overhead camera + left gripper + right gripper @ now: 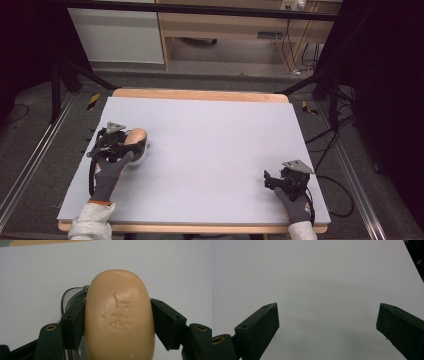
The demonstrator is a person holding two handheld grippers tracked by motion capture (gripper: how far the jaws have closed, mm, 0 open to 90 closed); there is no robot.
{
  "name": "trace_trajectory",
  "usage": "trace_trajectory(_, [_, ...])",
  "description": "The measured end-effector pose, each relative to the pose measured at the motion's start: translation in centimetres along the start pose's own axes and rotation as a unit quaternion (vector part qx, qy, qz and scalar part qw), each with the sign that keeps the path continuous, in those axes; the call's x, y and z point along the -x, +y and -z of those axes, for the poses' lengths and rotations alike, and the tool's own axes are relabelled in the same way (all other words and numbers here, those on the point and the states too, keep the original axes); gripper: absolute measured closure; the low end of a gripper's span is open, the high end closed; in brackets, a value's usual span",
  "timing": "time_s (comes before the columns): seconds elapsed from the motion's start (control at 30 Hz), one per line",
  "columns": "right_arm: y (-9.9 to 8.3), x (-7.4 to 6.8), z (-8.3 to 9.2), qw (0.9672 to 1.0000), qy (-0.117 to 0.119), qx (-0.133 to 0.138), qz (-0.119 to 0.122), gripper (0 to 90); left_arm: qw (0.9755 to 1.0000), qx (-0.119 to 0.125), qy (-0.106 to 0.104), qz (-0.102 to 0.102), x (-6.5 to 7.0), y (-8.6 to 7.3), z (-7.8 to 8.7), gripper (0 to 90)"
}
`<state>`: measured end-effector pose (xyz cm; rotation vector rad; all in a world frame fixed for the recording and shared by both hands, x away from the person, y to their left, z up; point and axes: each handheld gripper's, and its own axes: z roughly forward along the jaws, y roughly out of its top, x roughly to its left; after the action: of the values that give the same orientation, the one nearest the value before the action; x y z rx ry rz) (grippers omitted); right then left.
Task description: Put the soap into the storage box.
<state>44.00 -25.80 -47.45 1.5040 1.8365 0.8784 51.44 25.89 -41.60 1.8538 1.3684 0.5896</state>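
We are clamping the left gripper (117, 322) on a tan soap bar (119, 315) near the table's (210, 150) left edge; its rounded, slick sides could be slipping out under squeeze. Our right gripper (327, 325) is resting near the table's right edge, jaws apart and empty.

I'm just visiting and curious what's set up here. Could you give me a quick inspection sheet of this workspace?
Surface: pale grey mat on a wooden table, bare apart from the items below.
Job's things: tan oval soap bar, surface scuffed; a pale object lies under it, unclear what.
Clutter: nothing seen.
Grippers: left gripper shut on the soap bar, both jaws against its sides; right gripper open, holding nothing, above the mat.
Cables: black cable along the left glove; more on the floor at right.
Surroundings: wooden furniture behind, dark frame, grey floor.
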Motion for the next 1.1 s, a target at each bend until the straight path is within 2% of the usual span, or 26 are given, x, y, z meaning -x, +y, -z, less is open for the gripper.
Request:
trace_trajectory(0.43, [0.0, 0.0, 0.0, 1.0, 0.0, 0.0, 0.001, 4.8, 0.9997, -0.019, 0.014, -0.01, 0.0, -0.5, -0.9, 31.5])
trace_trajectory(1.1, [0.0, 0.0, 0.0, 1.0, 0.0, -0.001, 0.003, 4.7, 0.9993, -0.027, 0.024, -0.006, -0.3, -0.9, -1.4, 31.4])
